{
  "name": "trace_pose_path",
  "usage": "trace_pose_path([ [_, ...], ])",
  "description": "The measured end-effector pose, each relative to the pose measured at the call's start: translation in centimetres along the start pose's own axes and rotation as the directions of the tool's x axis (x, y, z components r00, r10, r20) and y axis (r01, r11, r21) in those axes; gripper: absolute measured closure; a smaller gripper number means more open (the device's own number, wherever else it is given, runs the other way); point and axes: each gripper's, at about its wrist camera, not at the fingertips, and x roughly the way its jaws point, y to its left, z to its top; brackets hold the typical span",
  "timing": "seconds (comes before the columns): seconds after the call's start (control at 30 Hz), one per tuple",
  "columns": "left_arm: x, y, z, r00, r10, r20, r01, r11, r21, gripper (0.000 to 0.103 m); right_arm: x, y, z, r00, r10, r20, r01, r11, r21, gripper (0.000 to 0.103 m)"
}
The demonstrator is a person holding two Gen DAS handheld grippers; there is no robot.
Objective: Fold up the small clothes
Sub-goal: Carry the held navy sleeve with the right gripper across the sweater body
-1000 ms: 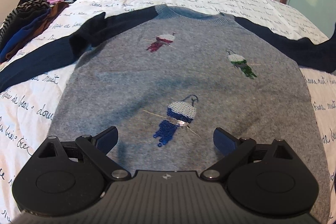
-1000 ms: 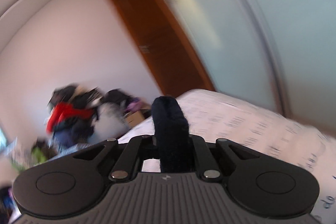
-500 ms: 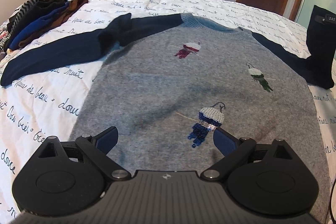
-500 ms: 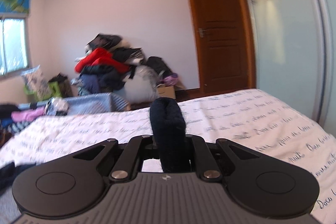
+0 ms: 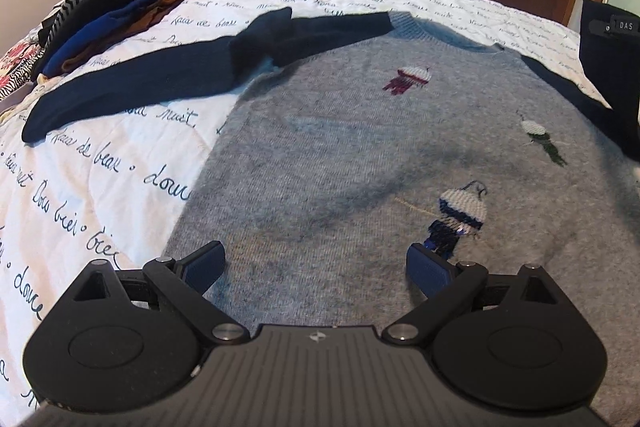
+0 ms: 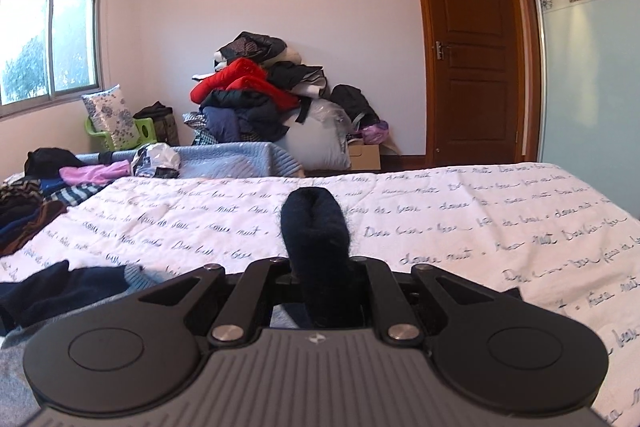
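A grey sweater (image 5: 360,155) with navy sleeves and small knitted figures lies flat on the white quilt (image 5: 100,155). Its left sleeve (image 5: 160,75) stretches out to the left, with a fold near the shoulder. My left gripper (image 5: 316,267) is open and empty, low over the sweater's hem. My right gripper (image 6: 318,267) is shut on the navy right sleeve cuff (image 6: 316,227) and holds it up above the bed. The right gripper's body shows at the right edge of the left wrist view (image 5: 608,67).
Stacked dark clothes (image 5: 100,23) lie on the bed's left edge. A pile of clothes (image 6: 256,99) stands against the far wall, with a green chair and pillow (image 6: 116,123) by the window. A wooden door (image 6: 472,43) is at the right.
The right gripper swung round and down with the sleeve cuff, now level over the bed. The left gripper moved left along the hem and lower, still open.
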Motion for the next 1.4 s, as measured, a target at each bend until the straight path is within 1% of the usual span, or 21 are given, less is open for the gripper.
trace_pose_path([
  [0.17,0.6,0.0,-0.6,1.0,0.012,-0.003,-0.012,1.0,0.019,0.007,0.8,2.5,-1.7,0.999,0.007,-0.032,-0.009,0.998,-0.06,0.094],
  [0.23,0.6,0.0,-0.7,1.0,0.015,0.002,-0.015,1.0,0.024,0.006,1.1,3.0,-2.3,0.998,0.029,-0.062,-0.033,0.997,-0.07,0.094],
  [0.33,0.8,-0.3,-0.9,1.0,0.021,0.013,-0.021,0.999,0.036,0.005,1.4,4.0,-3.4,0.996,0.038,-0.081,-0.046,0.993,-0.108,0.094],
  [0.53,1.0,-0.8,-1.9,0.997,0.031,0.077,-0.037,0.997,0.072,0.0,1.7,5.3,-5.1,0.994,0.028,-0.107,-0.046,0.985,-0.168,0.094],
  [0.7,1.2,-0.4,-2.4,0.995,0.011,0.103,-0.017,0.998,0.058,0.0,2.4,5.9,-6.2,0.99,0.019,-0.139,-0.044,0.983,-0.178,0.094],
  [0.8,1.1,-0.3,-2.0,0.996,0.001,0.089,-0.006,0.998,0.063,0.0,2.3,6.7,-6.2,0.991,0.017,-0.133,-0.044,0.978,-0.202,0.094],
  [0.93,0.9,0.1,-1.4,0.997,-0.015,0.069,0.011,0.998,0.059,0.0,1.9,8.3,-5.6,0.993,0.038,-0.114,-0.065,0.969,-0.237,0.094],
  [1.2,0.4,1.5,-0.9,0.998,-0.01,0.065,0.009,1.0,0.026,0.0,2.6,11.4,-4.9,0.989,0.078,-0.125,-0.108,0.961,-0.253,0.094],
  [1.4,-0.3,2.2,-0.5,0.997,-0.011,0.079,0.01,1.0,0.009,0.0,3.1,13.2,-5.1,0.987,0.094,-0.131,-0.127,0.956,-0.266,0.094],
])
